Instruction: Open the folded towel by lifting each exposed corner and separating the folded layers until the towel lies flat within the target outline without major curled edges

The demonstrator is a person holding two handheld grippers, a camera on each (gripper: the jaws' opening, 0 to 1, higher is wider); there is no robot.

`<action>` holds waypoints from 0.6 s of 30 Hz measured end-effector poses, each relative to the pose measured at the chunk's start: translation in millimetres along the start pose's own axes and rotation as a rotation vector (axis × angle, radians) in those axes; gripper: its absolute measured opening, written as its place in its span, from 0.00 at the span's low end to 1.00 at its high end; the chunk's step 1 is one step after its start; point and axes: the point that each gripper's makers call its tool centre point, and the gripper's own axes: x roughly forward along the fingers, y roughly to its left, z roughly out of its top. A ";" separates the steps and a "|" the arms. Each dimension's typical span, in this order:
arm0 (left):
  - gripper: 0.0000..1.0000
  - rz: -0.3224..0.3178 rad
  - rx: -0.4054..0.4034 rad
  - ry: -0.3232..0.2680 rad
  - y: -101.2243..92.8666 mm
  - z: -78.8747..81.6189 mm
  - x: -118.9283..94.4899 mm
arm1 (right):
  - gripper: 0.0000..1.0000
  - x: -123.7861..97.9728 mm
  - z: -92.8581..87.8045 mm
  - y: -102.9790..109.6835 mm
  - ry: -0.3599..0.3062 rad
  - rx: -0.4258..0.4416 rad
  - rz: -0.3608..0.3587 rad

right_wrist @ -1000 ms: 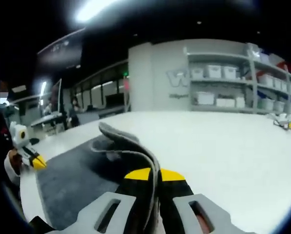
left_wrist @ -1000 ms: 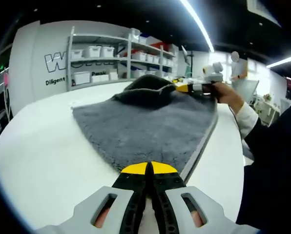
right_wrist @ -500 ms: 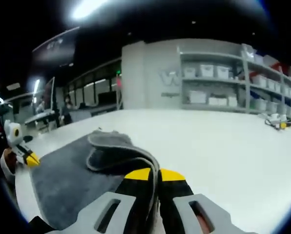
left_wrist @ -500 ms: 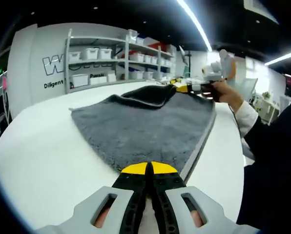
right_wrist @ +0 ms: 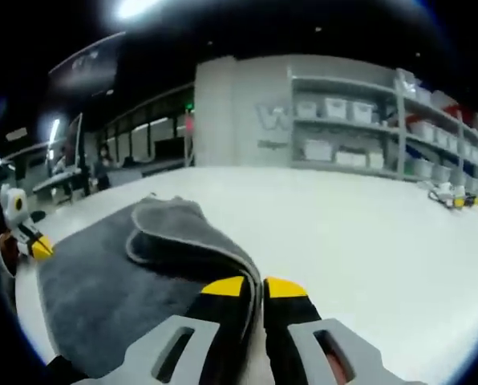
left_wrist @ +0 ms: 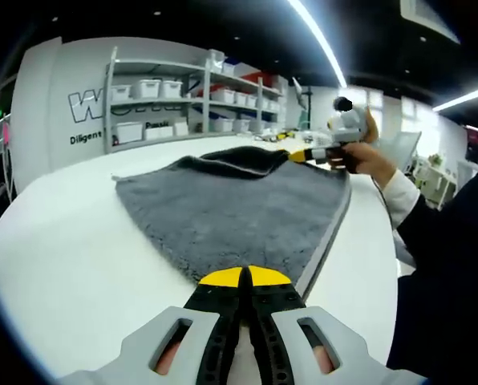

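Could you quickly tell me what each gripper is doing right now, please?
Left gripper: shut on the near corner of the grey towel.
Right gripper: shut on the towel's folded-over edge, held just above the white table.

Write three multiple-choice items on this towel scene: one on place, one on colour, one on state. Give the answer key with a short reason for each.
1. Where does the towel lie?
A. on a white table
B. on a shelf
C. on the floor

2. What colour is the towel?
A. red
B. grey
C. white

3. What is the right gripper doing?
A. hanging open, clear of the cloth
B. gripping a plastic bin
C. pinching a folded-over edge of the towel

Key: 1 A, the white table spreads around the cloth. 2 B, its pile is dark grey in both views. 3 C, the right gripper view shows the towel's edge running between the yellow-tipped jaws; the left gripper likewise pins the near corner.
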 end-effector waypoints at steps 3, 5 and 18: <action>0.01 -0.001 0.002 0.000 0.8 0.2 0.1 | 0.12 0.4 -1.1 -5.4 0.012 -0.096 -0.035; 0.01 -0.002 0.002 -0.001 1.5 0.3 0.2 | 0.13 0.7 2.8 -5.1 0.009 -0.157 -0.046; 0.01 -0.001 0.007 -0.002 1.6 0.4 -0.5 | 0.29 3.9 25.0 16.7 0.001 -0.702 -0.120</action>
